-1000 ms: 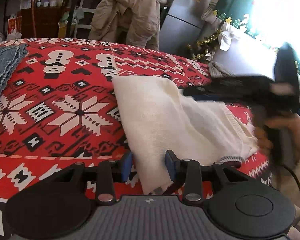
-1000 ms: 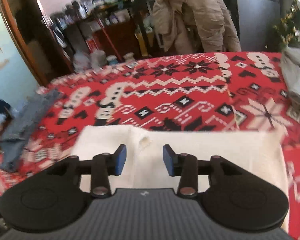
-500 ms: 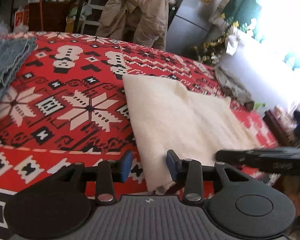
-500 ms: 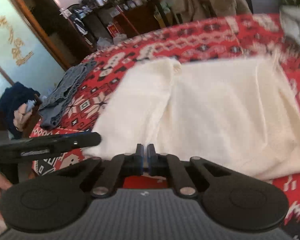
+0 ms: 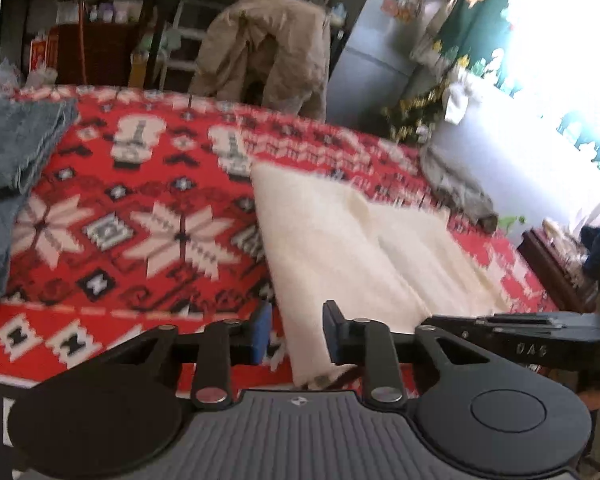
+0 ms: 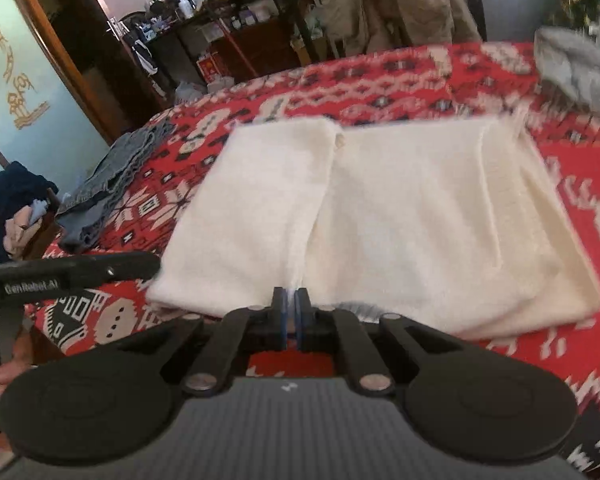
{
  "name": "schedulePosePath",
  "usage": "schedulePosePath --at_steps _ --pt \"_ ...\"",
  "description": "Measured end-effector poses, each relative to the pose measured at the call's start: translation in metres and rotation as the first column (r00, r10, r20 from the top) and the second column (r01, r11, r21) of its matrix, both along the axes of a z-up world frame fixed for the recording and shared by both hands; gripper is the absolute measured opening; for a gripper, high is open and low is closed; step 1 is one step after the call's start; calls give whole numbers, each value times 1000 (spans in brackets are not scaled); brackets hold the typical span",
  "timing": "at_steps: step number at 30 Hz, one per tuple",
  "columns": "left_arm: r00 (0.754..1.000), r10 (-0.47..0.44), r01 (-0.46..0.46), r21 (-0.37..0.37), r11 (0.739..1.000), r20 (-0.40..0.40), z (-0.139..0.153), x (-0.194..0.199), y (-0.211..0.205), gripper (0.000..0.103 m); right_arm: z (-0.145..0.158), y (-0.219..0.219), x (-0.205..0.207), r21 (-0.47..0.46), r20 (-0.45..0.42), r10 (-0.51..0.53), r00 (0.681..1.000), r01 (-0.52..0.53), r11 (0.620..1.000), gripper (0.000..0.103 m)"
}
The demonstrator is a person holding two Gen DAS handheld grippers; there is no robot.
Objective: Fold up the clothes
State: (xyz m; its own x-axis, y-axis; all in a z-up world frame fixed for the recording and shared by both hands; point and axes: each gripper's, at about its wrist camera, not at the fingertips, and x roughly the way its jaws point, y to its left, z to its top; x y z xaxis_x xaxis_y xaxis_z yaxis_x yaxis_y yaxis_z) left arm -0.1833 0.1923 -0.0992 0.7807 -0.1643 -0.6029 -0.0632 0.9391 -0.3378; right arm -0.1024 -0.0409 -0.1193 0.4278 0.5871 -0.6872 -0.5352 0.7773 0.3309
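Cream sweater [image 6: 380,216]: folded, flat on the red patterned bedspread [image 5: 140,208], centre of frame.
Left hand-held gripper [image 5: 296,332]: jaws closing, sweater's near corner between them.
Right hand-held gripper [image 6: 291,312]: jaws together at the sweater's near edge; grip unclear.
Jeans [image 6: 108,184]: left edge of bedspread.

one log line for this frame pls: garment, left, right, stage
garment: cream sweater partly folded on red blanket | left gripper: closing at its near corner | right gripper: shut on near hem | stage: gripping
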Motion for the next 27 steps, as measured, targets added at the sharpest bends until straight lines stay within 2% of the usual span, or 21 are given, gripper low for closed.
schedulePosePath --at_steps 2,4,6,7,9,12,15,17,20,22,26,27 --pt "1000 -9 9 20 1000 4 1 3 -5 6 0 1 0 -17 -3 7 1000 -7 1000 4" --pt "998 -53 56 66 996 -45 -8 9 -15 6 -6 0 2 -20 -33 1 999 -2 1000 4" --pt "995 -73 82 154 985 -67 -18 11 -23 6 -8 0 2 -11 -39 -4 999 3 1000 4" --pt "995 -74 85 161 983 -70 -18 11 -23 6 -7 0 2 -15 -35 -1 999 0 1000 5" --pt "995 -75 85 153 985 -70 -15 10 -20 5 -6 1 2 -22 -29 5 1000 -5 1000 5" --pt "996 -83 86 136 987 -28 -3 3 -16 5 0 -4 0 -29 -16 17 1000 -18 999 10" --pt "993 -114 110 91 990 35 10 1 -15 8 13 -9 -4 -46 37 18 999 -16 999 10" --pt "991 -127 123 79 989 46 12 8 -17 8 24 -8 -7 -42 103 31 994 -26 999 11" --pt "991 -134 133 83 988 5 -1 24 -22 8 33 8 -8 -44 171 80 982 -73 996 12" --pt "989 -144 146 78 986 -34 -13 32 -24 8 29 21 -5 -49 166 102 981 -95 994 12" --pt "989 -140 143 77 987 -41 -20 29 -27 9 4 36 2 -82 129 123 984 -113 990 11" --pt "989 -139 142 77 987 -42 -21 28 -27 9 -3 35 2 -100 131 123 984 -110 989 8"
